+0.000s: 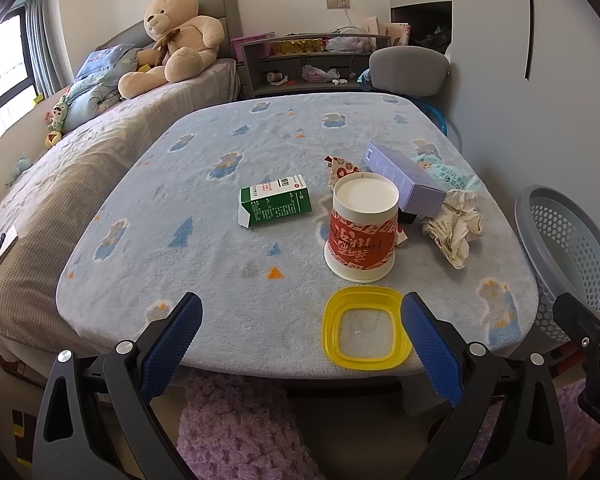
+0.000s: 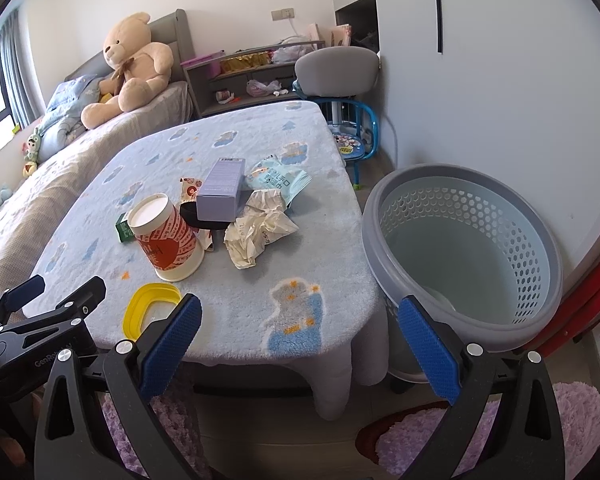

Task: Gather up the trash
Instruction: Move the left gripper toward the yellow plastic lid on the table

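Note:
On the blue blanket-covered table [image 1: 228, 280] lie a yellow-rimmed lid [image 1: 365, 328], an upturned red-and-white paper cup [image 1: 362, 227], a green carton [image 1: 275, 206], a purple box [image 1: 404, 180], crumpled paper [image 1: 456, 224] and a light-blue wipes pack [image 2: 278, 178]. The grey perforated basket [image 2: 464, 252] stands right of the table. My left gripper [image 1: 300, 344] is open and empty at the table's near edge, its right finger beside the lid. My right gripper [image 2: 300, 344] is open and empty, between the table corner and the basket. The left gripper shows in the right wrist view [image 2: 56, 300].
A bed with a big teddy bear [image 1: 176, 36] runs along the table's left. A grey shelf [image 1: 300, 64] and a grey chair [image 1: 408, 70] stand behind it. A blue child's chair [image 2: 350, 140] is by the wall. Purple rugs [image 1: 236, 432] lie on the floor below.

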{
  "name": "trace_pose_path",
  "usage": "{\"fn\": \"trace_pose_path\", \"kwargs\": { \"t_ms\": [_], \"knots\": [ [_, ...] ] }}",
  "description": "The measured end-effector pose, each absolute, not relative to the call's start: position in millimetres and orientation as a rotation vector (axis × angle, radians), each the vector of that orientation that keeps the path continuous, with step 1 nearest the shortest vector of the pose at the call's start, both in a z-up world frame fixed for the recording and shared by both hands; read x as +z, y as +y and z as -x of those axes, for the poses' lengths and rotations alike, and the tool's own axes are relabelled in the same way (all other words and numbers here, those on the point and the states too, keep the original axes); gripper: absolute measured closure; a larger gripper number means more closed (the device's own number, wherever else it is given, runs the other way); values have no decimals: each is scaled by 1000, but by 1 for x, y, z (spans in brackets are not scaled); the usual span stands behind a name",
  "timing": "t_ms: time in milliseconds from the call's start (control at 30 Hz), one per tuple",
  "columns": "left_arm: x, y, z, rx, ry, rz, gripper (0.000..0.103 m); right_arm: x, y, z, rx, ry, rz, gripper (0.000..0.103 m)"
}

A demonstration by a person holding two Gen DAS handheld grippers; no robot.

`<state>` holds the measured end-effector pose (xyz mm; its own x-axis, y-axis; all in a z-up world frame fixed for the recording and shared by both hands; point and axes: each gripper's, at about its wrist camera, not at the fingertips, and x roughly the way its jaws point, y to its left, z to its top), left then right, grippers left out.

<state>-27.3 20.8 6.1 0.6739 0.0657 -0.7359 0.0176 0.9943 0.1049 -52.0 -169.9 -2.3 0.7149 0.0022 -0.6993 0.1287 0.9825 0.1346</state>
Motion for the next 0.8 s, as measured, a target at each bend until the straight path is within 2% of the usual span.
{"fn": "trace_pose_path", "kwargs": {
  "t_ms": [800],
  "knots": [
    [8,21,29,26,824,-110,8,-2,-171,53,-71,771,-180,6]
  ]
}}
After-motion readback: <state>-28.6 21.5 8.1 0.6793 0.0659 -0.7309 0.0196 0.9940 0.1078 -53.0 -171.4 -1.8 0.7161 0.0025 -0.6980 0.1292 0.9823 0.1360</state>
